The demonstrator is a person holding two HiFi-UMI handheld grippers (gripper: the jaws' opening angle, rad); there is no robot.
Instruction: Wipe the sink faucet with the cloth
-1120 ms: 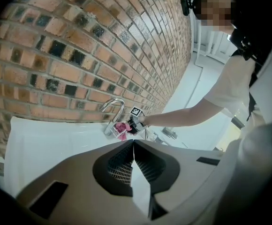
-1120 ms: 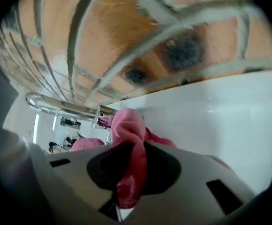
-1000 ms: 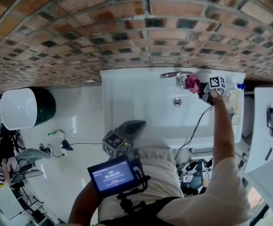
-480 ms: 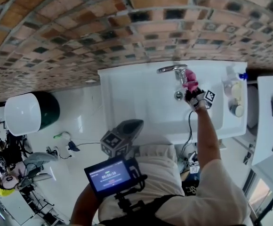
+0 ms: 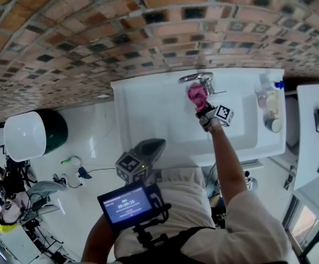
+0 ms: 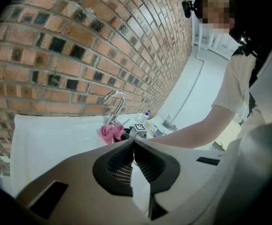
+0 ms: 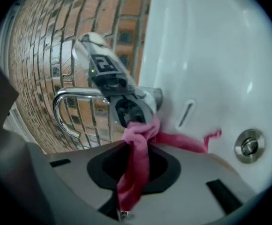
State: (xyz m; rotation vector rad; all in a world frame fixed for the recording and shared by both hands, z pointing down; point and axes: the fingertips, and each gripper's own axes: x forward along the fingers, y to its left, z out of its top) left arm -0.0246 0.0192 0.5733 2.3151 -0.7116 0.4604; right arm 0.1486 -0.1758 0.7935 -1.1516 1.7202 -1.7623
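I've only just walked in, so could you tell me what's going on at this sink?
A person is working with a tool in each hand. The right tool is shut on a pink cloth and holds it at the chrome faucet at the back of the white sink, apparently wiping near its base. The left tool is shut and empty, held back by the person's waist.

The faucet point(image 5: 195, 78) stood at 12 o'clock on the sink point(image 5: 148, 92), backed by the wall point(image 5: 148, 32), with the cloth point(image 5: 196, 93) against it, in your right gripper point(image 5: 203, 110). Bottles point(image 5: 270, 104) sat at the sink's 3 o'clock; your left gripper point(image 5: 158, 144) hung at 7 o'clock.
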